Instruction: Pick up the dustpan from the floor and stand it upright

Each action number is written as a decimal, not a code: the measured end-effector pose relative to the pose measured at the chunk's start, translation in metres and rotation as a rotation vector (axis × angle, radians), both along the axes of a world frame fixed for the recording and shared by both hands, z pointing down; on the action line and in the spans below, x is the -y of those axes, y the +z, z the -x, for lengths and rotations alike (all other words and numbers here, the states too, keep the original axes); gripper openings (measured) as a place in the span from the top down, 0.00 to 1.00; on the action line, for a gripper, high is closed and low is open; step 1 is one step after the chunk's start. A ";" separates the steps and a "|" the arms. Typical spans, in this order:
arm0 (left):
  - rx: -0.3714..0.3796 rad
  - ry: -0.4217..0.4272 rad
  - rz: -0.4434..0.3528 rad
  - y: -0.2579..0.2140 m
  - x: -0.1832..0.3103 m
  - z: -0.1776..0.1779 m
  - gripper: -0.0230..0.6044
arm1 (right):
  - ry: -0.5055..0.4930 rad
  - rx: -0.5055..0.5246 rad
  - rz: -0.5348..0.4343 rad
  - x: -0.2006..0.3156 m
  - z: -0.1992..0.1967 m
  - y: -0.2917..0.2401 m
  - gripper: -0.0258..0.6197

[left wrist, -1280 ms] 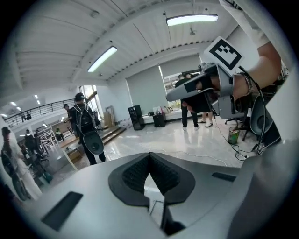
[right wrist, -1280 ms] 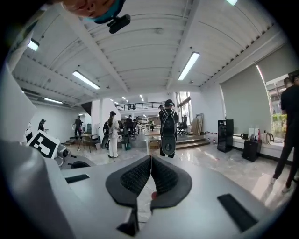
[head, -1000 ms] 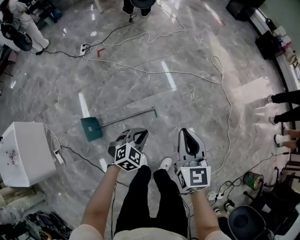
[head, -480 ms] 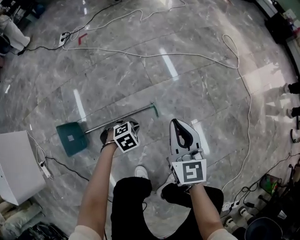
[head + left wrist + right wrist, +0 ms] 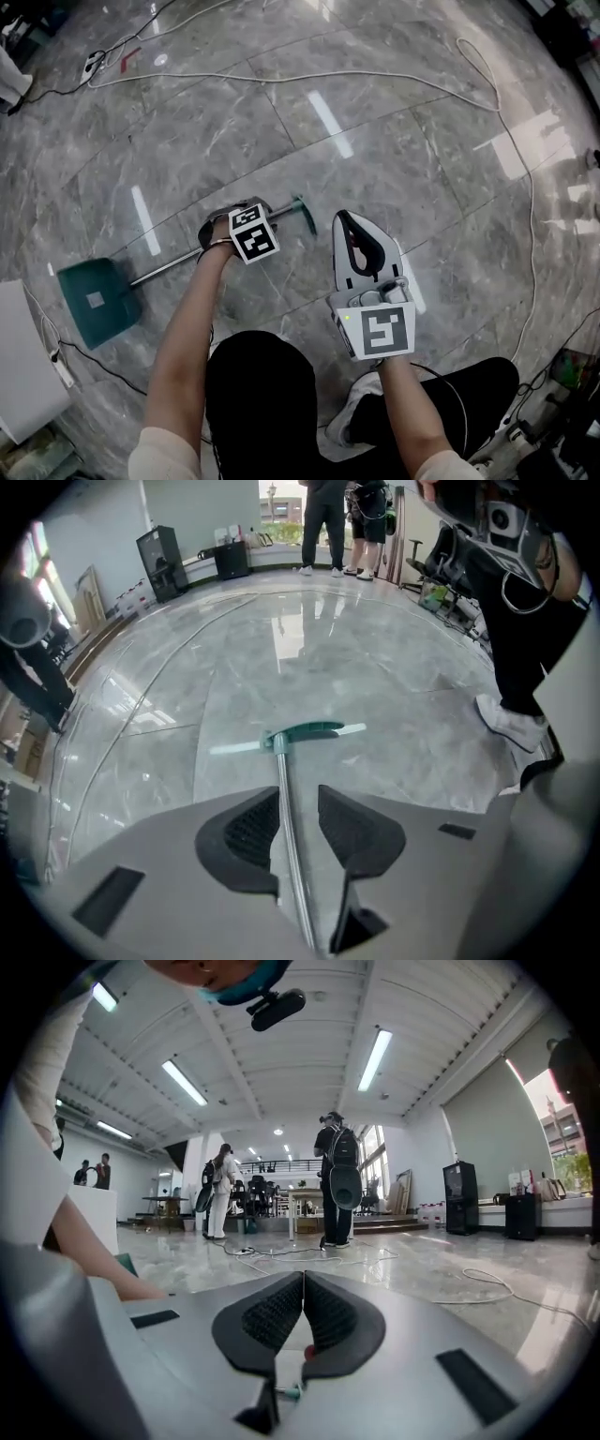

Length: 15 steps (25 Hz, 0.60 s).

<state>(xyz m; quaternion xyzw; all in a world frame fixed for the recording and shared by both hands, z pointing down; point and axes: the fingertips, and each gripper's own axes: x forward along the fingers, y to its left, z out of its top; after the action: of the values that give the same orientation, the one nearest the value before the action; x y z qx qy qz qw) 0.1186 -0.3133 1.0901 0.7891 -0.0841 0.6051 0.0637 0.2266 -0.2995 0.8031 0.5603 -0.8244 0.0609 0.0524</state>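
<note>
The dustpan lies flat on the grey marble floor, its green pan (image 5: 94,302) at the left. Its metal handle (image 5: 173,267) runs right to a green T-grip (image 5: 300,212). My left gripper (image 5: 228,228) points steeply down over the handle near the grip end. In the left gripper view the handle rod (image 5: 282,782) lies between the jaws of the left gripper (image 5: 298,803), which are opening, and the pads do not press on it. The T-grip (image 5: 305,732) lies just past them. My right gripper (image 5: 350,220) hovers right of the T-grip, level and shut on nothing (image 5: 302,1288).
A white cable (image 5: 506,122) loops over the floor at the back and right. A white box (image 5: 19,375) and a power strip (image 5: 58,368) sit at the left edge. My black-trousered legs and a white shoe (image 5: 352,417) are below. People (image 5: 333,1180) stand farther off.
Both grippers have dropped toward the floor as the person crouched. The left gripper came down over the dustpan handle and its jaws have opened around the rod. The right gripper stayed shut.
</note>
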 end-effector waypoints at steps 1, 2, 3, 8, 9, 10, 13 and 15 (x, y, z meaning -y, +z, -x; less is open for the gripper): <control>-0.005 0.003 0.005 0.010 0.004 -0.005 0.75 | 0.015 0.011 -0.008 0.000 -0.002 0.007 0.93; -0.010 0.004 0.009 0.018 0.008 -0.009 0.75 | 0.029 0.024 -0.017 0.001 -0.003 0.011 0.93; -0.011 0.005 0.012 0.024 0.011 -0.012 0.75 | 0.038 0.033 -0.023 0.000 -0.003 0.014 0.93; 0.019 0.039 0.043 0.047 0.006 -0.017 0.75 | 0.062 0.010 0.000 -0.017 -0.011 0.023 0.93; 0.022 0.041 0.040 0.049 0.007 -0.019 0.75 | 0.064 0.000 0.002 -0.018 -0.014 0.024 0.93; 0.023 0.039 0.035 0.051 0.010 -0.020 0.75 | 0.065 -0.009 0.001 -0.018 -0.015 0.024 0.93; 0.039 0.021 0.024 0.056 0.016 -0.018 0.75 | 0.070 -0.015 -0.017 -0.017 -0.017 0.021 0.93; 0.054 0.016 0.030 0.060 0.017 -0.015 0.75 | 0.076 -0.007 -0.019 -0.018 -0.017 0.019 0.93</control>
<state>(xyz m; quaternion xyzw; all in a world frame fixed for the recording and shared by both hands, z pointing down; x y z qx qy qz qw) 0.1336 -0.3308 1.1500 0.7720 -0.0706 0.6280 0.0683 0.2433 -0.2812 0.8223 0.5919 -0.8029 0.0529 0.0476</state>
